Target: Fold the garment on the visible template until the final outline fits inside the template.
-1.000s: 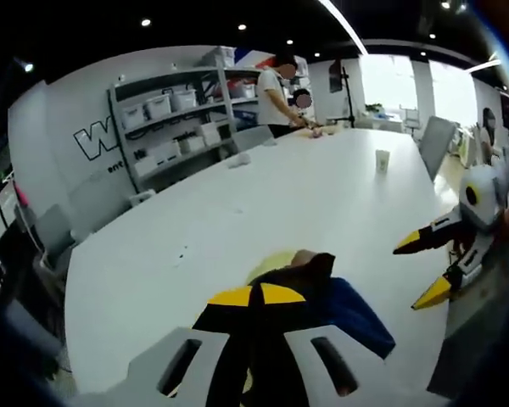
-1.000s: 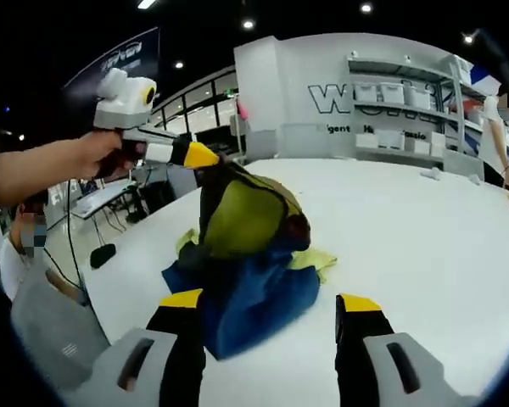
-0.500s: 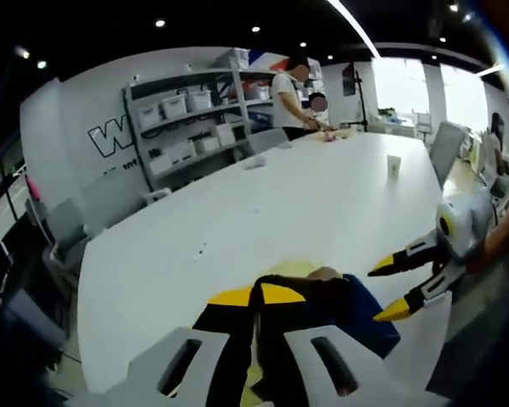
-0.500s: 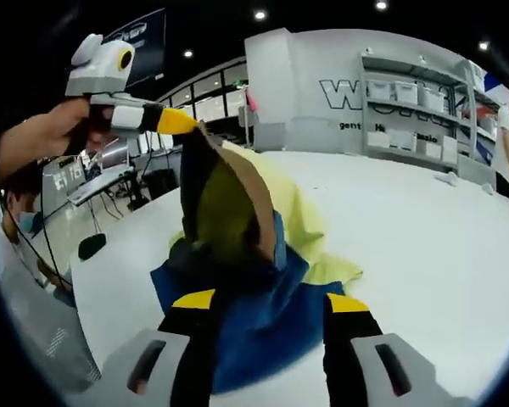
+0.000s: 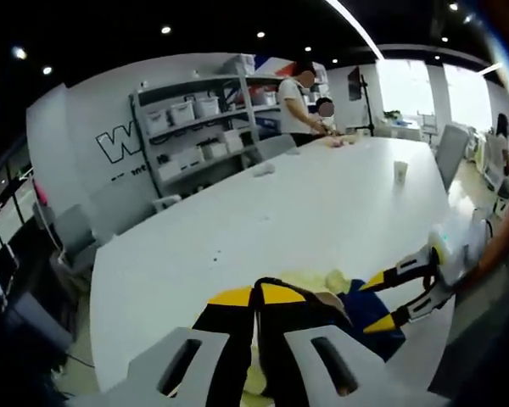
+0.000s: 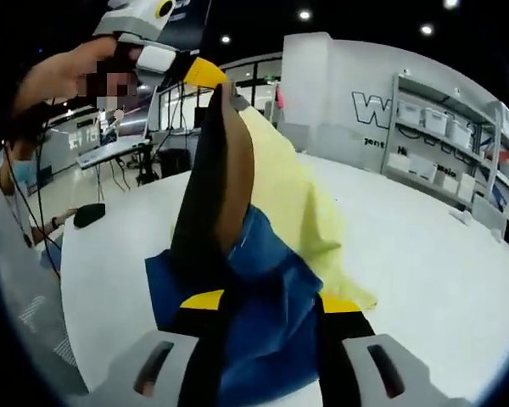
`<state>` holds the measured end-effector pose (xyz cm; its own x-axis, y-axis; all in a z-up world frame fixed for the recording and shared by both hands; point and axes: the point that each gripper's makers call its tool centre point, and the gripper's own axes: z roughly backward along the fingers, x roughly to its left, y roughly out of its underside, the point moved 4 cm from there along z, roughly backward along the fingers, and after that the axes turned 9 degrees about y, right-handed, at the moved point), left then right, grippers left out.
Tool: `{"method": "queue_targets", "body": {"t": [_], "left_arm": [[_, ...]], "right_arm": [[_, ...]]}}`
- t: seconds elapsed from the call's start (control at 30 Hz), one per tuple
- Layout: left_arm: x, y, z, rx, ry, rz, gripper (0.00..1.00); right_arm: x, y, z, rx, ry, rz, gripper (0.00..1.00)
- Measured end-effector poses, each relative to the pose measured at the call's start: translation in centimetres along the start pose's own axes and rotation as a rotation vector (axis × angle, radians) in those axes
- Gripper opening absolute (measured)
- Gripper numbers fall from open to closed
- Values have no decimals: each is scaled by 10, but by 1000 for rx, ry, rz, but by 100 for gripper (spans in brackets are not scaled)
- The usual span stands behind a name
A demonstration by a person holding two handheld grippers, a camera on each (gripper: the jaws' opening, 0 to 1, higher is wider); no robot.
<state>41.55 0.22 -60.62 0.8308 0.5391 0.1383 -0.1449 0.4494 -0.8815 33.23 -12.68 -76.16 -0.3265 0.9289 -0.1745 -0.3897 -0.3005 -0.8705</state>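
Right gripper view, read from its left side across, has the left tongs (image 6: 205, 75) raised high above the garment (image 6: 254, 254), their yellow tips pressed together on a dark edge of the cloth, so that a tall ridge of black, brown and pale yellow fabric hangs down from them to the white tabletop (image 6: 424, 254); holding the edge up this way seems meant to free a layer so it can be carried over and laid flat. Below that ridge the blue part of the garment lies bunched on the tabletop, and the right tongs (image 6: 267, 303) have blue fabric lying between their tips, which stand a little apart; whether they are actually pinching it I cannot tell. No template outline can be made out beneath the garment. Left gripper view shows the same grip from above: dark cloth runs up between the closed yellow tips, and to the right of the garment the right tongs reach in low. Beyond the garment stand grey shelves (image 5: 195, 127).
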Motion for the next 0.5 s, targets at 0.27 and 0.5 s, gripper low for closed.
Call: {"method": "queue_targets", "body": {"t": [0.27, 0.5], "left_arm": [[-3, -1, 2, 3, 16, 0, 2], [-3, -6, 6, -6, 29, 8, 2]], "right_arm": [[5, -3, -16, 14, 26, 77, 32], [5, -5, -27, 26, 33, 96, 29]]}}
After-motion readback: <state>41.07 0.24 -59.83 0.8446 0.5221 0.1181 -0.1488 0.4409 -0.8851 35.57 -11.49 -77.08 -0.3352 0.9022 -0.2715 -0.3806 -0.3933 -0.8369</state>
